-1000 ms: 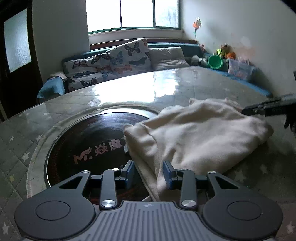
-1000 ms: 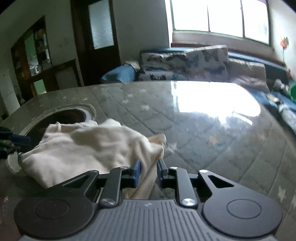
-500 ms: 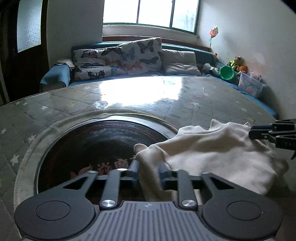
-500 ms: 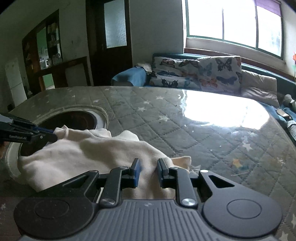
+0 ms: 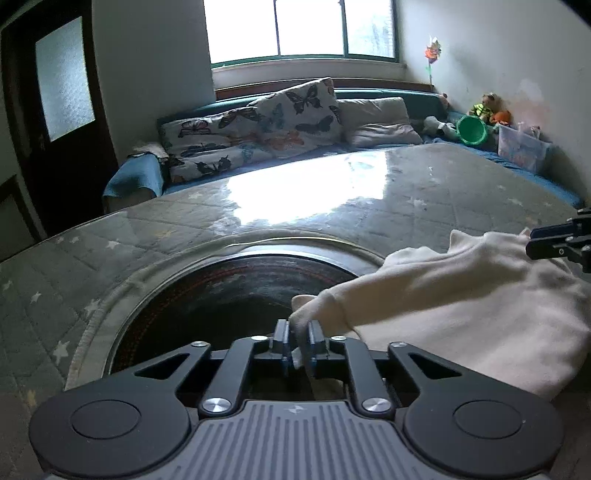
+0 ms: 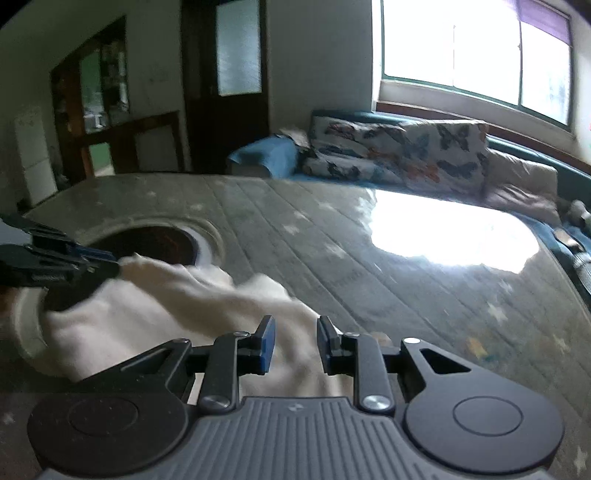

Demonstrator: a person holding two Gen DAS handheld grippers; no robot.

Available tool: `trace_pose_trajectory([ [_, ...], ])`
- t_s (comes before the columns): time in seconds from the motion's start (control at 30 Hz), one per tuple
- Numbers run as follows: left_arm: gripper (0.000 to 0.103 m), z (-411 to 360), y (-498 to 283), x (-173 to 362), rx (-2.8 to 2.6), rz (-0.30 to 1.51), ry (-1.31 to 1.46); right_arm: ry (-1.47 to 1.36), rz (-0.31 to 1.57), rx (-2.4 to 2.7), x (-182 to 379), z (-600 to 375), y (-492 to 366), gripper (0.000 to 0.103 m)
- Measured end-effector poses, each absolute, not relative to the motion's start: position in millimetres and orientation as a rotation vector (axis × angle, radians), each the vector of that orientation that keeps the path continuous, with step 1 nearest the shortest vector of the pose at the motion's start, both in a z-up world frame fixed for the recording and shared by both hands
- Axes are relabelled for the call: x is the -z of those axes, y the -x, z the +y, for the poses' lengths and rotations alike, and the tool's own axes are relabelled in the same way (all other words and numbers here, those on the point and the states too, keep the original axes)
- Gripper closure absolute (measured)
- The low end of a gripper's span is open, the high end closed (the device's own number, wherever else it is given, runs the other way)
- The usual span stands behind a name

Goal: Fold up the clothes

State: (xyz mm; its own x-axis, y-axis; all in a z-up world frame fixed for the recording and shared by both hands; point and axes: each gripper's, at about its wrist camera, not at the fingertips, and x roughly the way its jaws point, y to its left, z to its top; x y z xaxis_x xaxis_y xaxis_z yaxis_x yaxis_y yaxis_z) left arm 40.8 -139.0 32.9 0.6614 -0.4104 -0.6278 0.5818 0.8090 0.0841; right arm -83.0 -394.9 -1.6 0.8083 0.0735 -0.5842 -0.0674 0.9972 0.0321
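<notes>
Cream garment point(image 5: 461, 306) in left hand-held gripper point(image 5: 298, 341).

place: home living room | seating: long bench sofa point(image 5: 388, 96) under a wide window point(image 5: 299, 29), butterfly-print cushions point(image 5: 295, 114) | corner: soft toys point(image 5: 487, 107), green bucket point(image 5: 471, 130), clear storage box point(image 5: 521, 147) | worktop point(image 5: 406, 192): quilted star-print cover, round dark inset point(image 5: 229, 295) | side: dark wooden door point(image 6: 225, 81), white fridge point(image 6: 33, 151)
</notes>
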Motion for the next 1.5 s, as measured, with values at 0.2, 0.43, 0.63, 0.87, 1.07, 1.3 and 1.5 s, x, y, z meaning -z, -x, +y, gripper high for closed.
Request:
trace_pose_trajectory([
  [0.2,0.086,-140.9,-24.2,-49.0,0.599,0.572,-0.285,0.017,0.641,-0.138,5.0,-366.9,50.8,0.08],
  [0.43,0.086,-155.1,-2.2,-36.3,0.716,0.599,-0.366,0.03,0.69,-0.105,19.9,-359.5,27.2,0.078],
  [0.63,0.086,-151.0,-1.0,-34.5,0.726,0.602,-0.352,0.024,0.656,-0.141,4.6,-358.3,47.1,0.078],
  [0.87,0.086,-159.8,3.0,-24.3,0.729,0.604,-0.394,0.041,0.684,-0.135,19.5,-358.0,61.4,0.078],
  [1.07,0.085,-153.2,15.7,-44.3,0.759,0.569,-0.361,0.012,0.633,-0.179,2.3,-354.7,94.6,0.077],
  [1.3,0.085,-163.6,37.2,-35.6,0.815,0.582,-0.399,0.052,0.638,-0.242,14.7,-327.4,123.2,0.077],
  [1.5,0.083,-161.5,38.1,-28.0,0.805,0.595,-0.395,0.024,0.632,-0.193,15.5,-337.3,135.7,0.077],
])
